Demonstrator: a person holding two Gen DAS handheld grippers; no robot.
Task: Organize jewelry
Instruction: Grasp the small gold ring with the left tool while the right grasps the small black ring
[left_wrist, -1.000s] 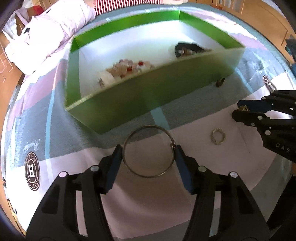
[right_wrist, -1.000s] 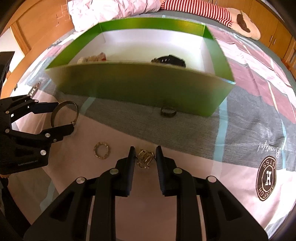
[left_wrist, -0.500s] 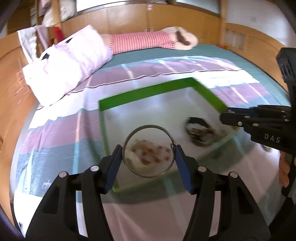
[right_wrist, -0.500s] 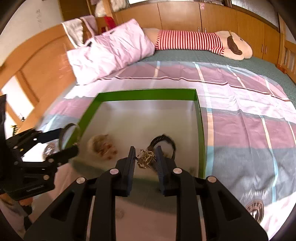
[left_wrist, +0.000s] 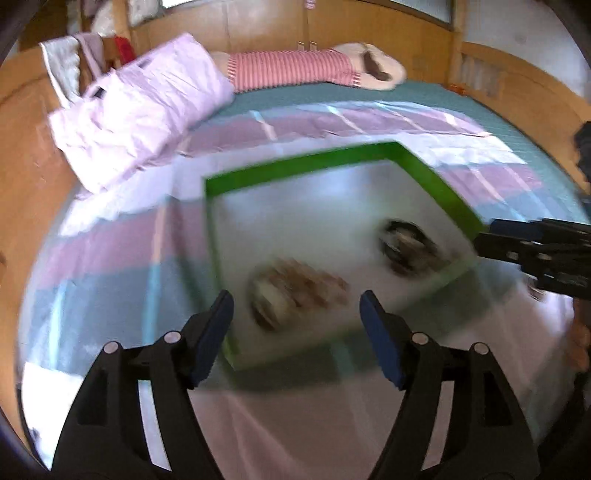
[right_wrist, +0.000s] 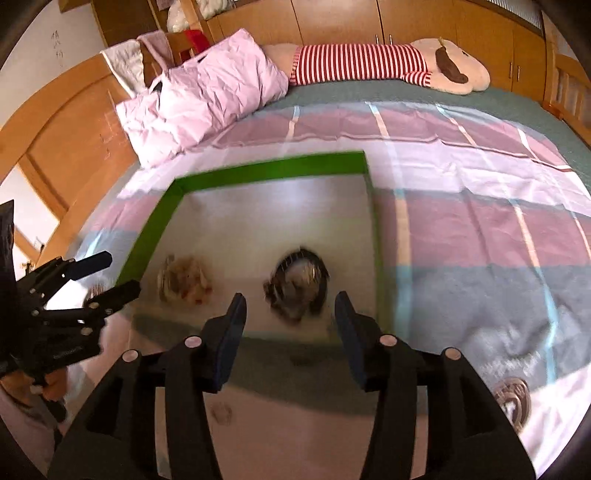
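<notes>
A green box (left_wrist: 306, 162) with a white floor sits on the bed; it also shows in the right wrist view (right_wrist: 266, 168). Inside lie a pale beaded jewelry pile (left_wrist: 295, 295) (right_wrist: 184, 282) and a dark jewelry pile (left_wrist: 410, 247) (right_wrist: 299, 286), both blurred. My left gripper (left_wrist: 295, 321) is open and empty above the box's near left part. My right gripper (right_wrist: 290, 325) is open and empty above the dark pile. A small ring (right_wrist: 220, 413) lies on the sheet in front of the box.
The bed has a pink, grey and white checked sheet (right_wrist: 461, 206). A pink pillow (left_wrist: 144, 110) and a striped plush toy (right_wrist: 369, 62) lie at the far end. Wooden bed rails and cabinets surround the bed.
Both grippers have opened. The large metal ring has left the left gripper and the gold piece has left the right gripper. The view is blurred with motion.
</notes>
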